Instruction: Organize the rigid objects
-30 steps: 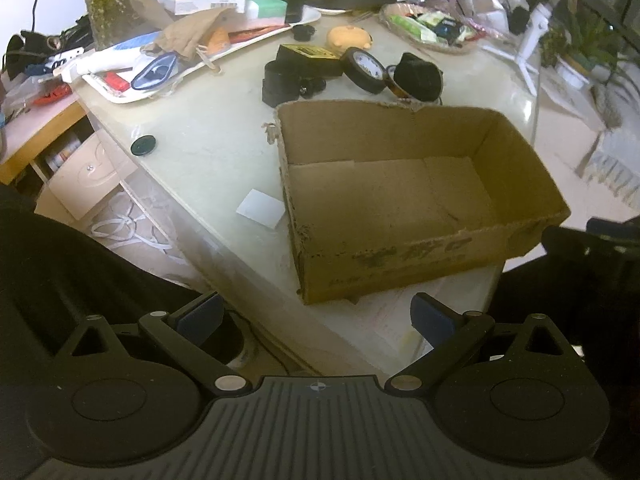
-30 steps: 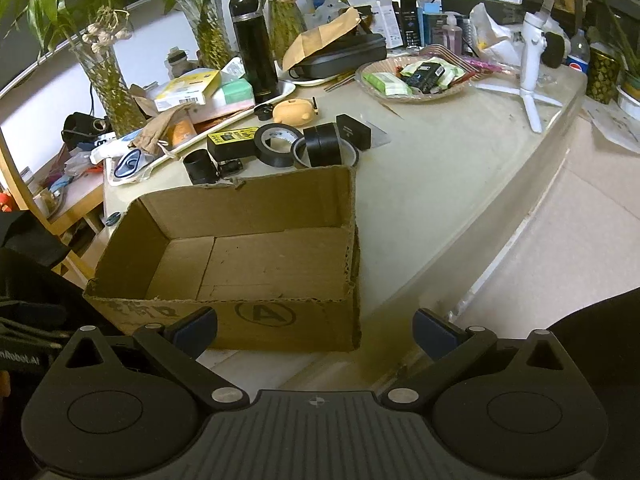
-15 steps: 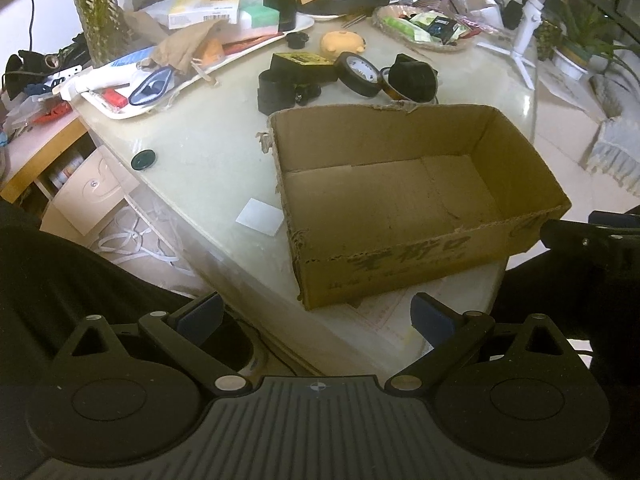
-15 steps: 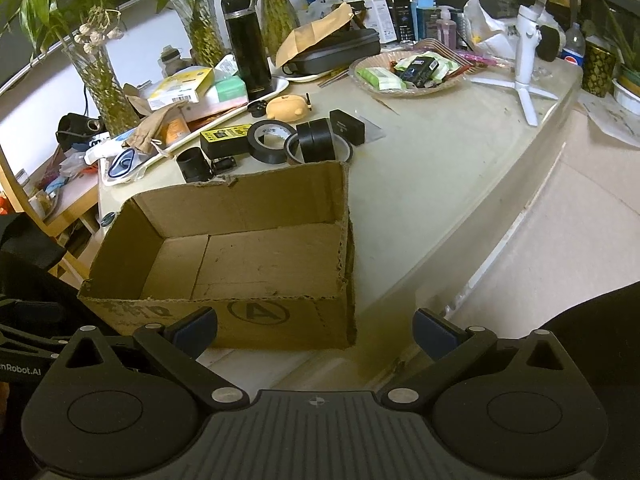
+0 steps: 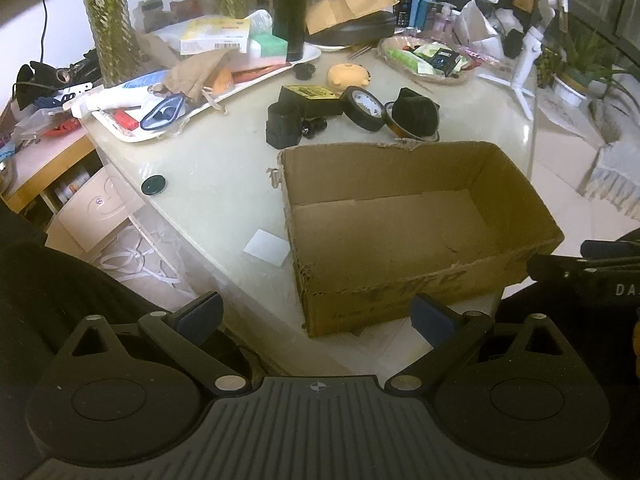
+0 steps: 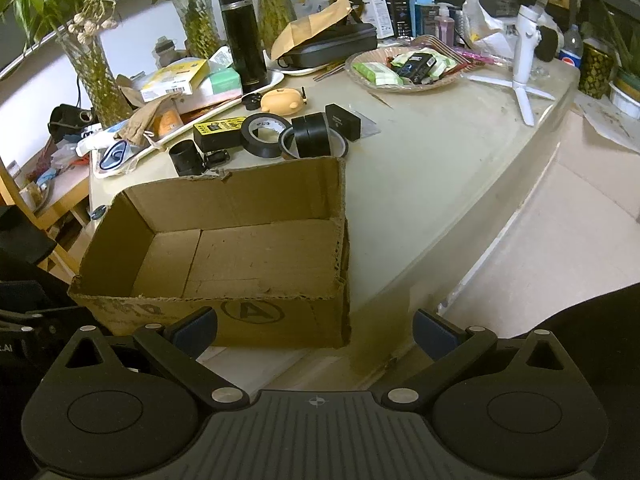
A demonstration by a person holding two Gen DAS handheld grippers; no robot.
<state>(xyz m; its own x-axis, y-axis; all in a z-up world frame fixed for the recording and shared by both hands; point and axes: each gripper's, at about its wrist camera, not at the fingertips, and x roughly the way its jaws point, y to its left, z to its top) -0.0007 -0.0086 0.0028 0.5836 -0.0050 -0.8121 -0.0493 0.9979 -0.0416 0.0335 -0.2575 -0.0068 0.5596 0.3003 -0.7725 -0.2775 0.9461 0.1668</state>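
Empty open cardboard box [image 6: 240,240] at table edge; black tape rolls [image 6: 264,134] just behind

The box [image 6: 240,240] is rough, matt brown cardboard with torn edges. The tabletop [image 6: 440,160] looks smooth and glossy, like stone. At 12 o'clock, the tape roll [image 6: 264,134] is shiny black plastic.

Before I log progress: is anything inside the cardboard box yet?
No, the cardboard box shows only its bare floor; the tape rolls sit behind it.
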